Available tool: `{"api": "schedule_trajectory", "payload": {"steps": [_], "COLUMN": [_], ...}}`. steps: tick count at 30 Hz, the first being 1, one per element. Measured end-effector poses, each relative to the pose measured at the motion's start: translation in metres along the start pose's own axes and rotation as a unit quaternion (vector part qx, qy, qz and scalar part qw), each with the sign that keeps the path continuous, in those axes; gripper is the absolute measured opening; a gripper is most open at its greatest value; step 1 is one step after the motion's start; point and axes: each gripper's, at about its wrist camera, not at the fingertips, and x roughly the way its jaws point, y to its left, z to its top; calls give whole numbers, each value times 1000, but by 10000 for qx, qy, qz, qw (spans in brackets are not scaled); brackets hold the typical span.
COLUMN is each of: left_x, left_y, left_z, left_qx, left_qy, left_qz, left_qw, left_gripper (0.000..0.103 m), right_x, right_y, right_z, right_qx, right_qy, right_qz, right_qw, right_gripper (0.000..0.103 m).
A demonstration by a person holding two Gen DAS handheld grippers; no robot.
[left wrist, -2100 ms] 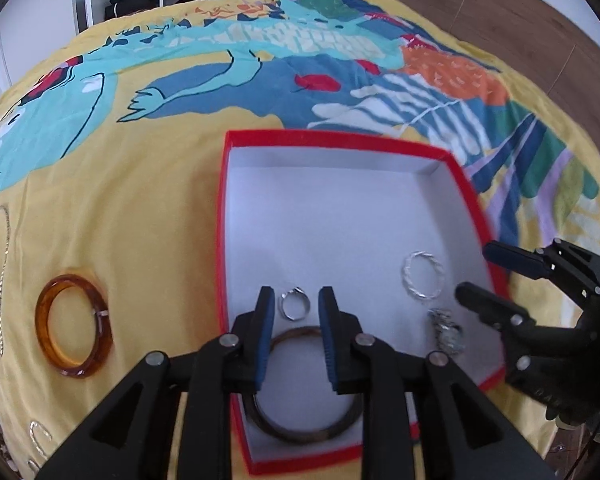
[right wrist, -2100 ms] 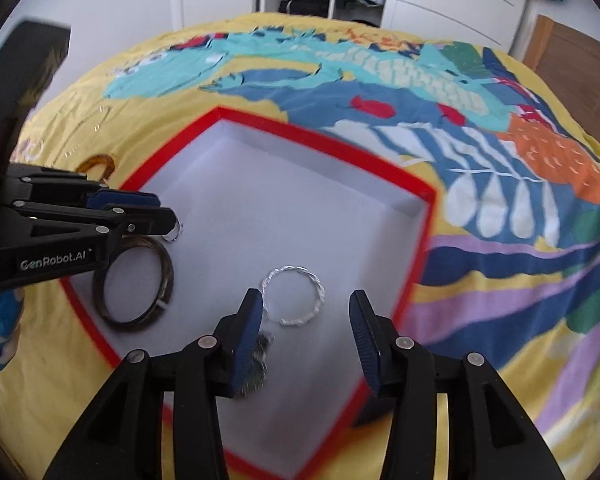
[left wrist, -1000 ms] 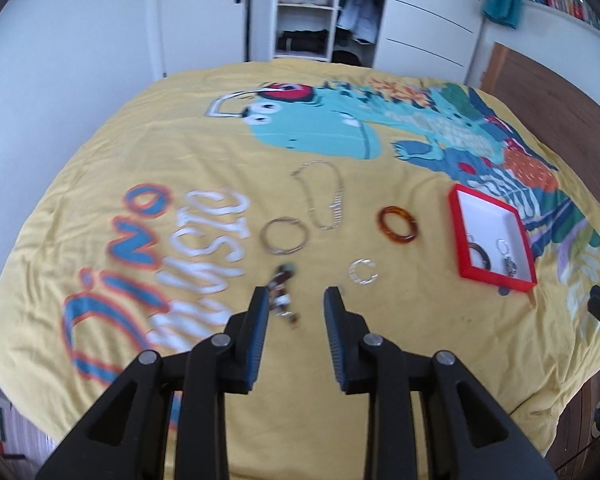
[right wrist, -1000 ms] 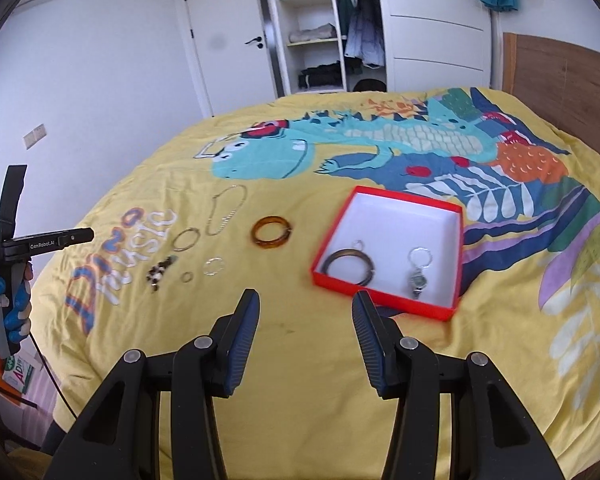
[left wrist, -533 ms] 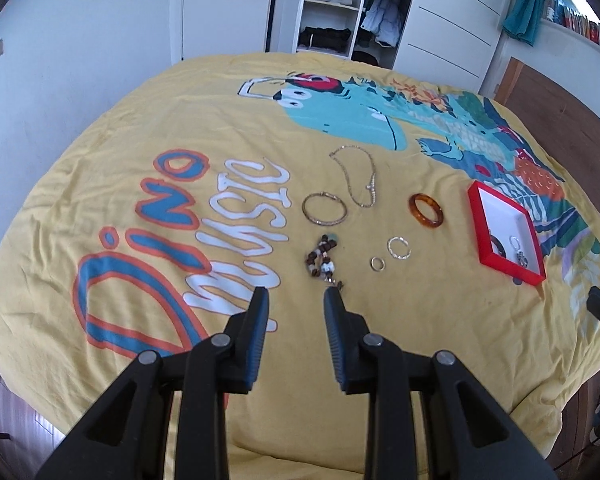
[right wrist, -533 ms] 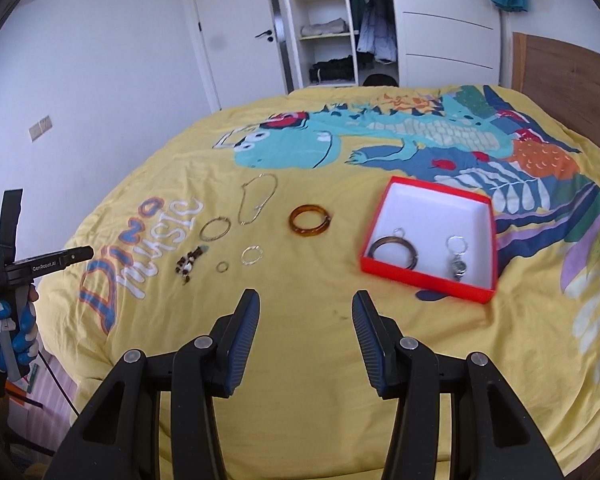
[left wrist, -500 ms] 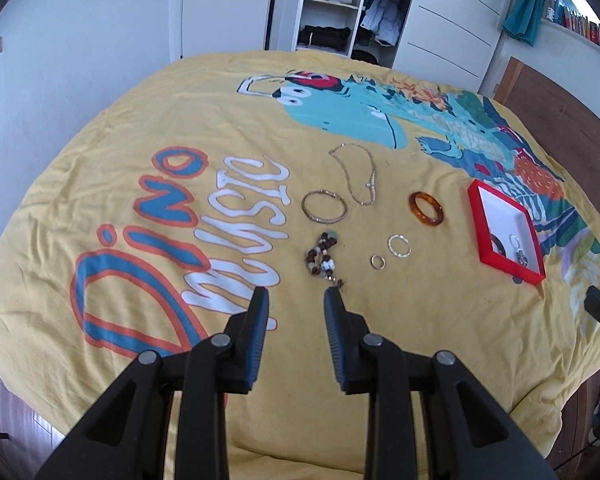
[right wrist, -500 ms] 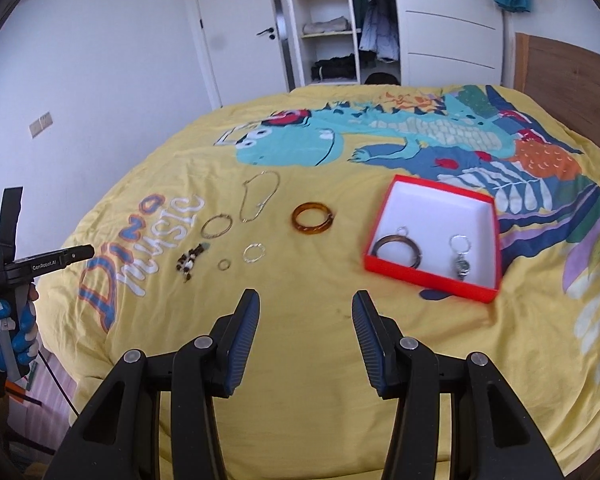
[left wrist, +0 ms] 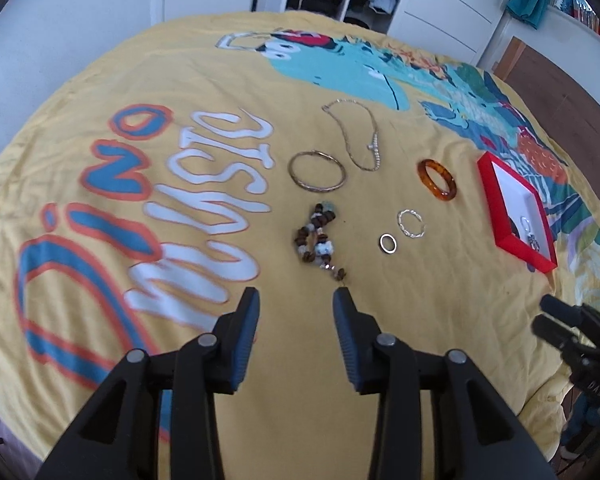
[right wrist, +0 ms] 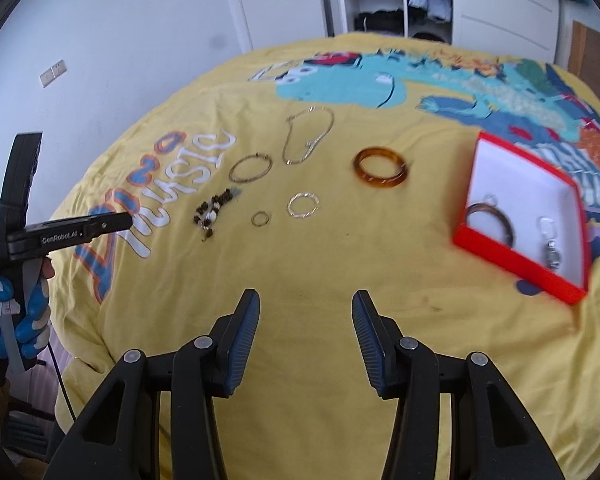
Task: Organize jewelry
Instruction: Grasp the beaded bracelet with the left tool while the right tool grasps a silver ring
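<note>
Jewelry lies loose on the yellow bedspread (left wrist: 440, 320). In the left wrist view the beaded bracelet (left wrist: 316, 236) sits just past the left gripper (left wrist: 296, 300), whose jaws have just been opening and stand apart with nothing between them. Beyond it lie a small ring (left wrist: 388, 243), a twisted silver ring (left wrist: 411, 223), a thin bangle (left wrist: 317, 171), a chain necklace (left wrist: 356, 136) and an amber bangle (left wrist: 437, 179). The red box (left wrist: 490, 184) is seen edge-on, so its contents are mostly hidden behind its near wall; only a glint of metal shows. The right gripper (left wrist: 548, 320) is cut off at the frame's right edge. Large letters on the spread, seen upside down, read "Dino music". In the right wrist view the right gripper (right wrist: 305, 304) is open and empty above bare cloth. The box (right wrist: 516, 258) is blurred but shows a dark bangle (right wrist: 494, 220) and a silver keyring-like piece (right wrist: 550, 240) hard to make out. At the left, a gloved hand (right wrist: 24, 316) holds the left gripper (right wrist: 118, 220), whose side reads "GenRobot.AI".
</note>
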Motion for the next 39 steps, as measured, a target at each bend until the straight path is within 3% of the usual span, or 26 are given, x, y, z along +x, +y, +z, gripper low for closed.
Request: {"api": "schedule_trajectory", "payload": {"steps": [7, 19, 21, 25, 30, 34, 36, 39], "left_x": [42, 110, 113, 113, 114, 115, 115, 114], "left_y": [-14, -2, 3, 14, 22, 20, 20, 21], "left_z": [20, 36, 34, 30, 28, 27, 27, 28], "left_qx": [143, 132, 78, 25, -34, -31, -40, -123], "left_qy": [197, 571, 540, 396, 325, 257, 233, 229], "left_qz": [-197, -85, -167, -207, -369, -377, -366, -357], "left_qw": [9995, 9982, 9984, 9990, 9988, 9990, 9990, 9990], "left_gripper": [37, 37, 35, 21, 20, 20, 12, 11], "right_x": [43, 107, 119, 140, 163, 174, 177, 179], "right_y": [-3, 8, 13, 25, 38, 43, 45, 46], "right_z": [12, 36, 40, 47, 59, 66, 67, 69], "right_qx": [-1, -159, -210, -300, -338, -343, -364, -387], "right_qy": [208, 456, 493, 548, 497, 451, 447, 436], "right_qz": [224, 590, 675, 787, 847, 817, 768, 746], "right_qw": [9995, 9971, 9963, 9949, 9946, 9950, 9954, 9955], "right_gripper": [48, 48, 47, 45, 44, 32, 27, 20]}}
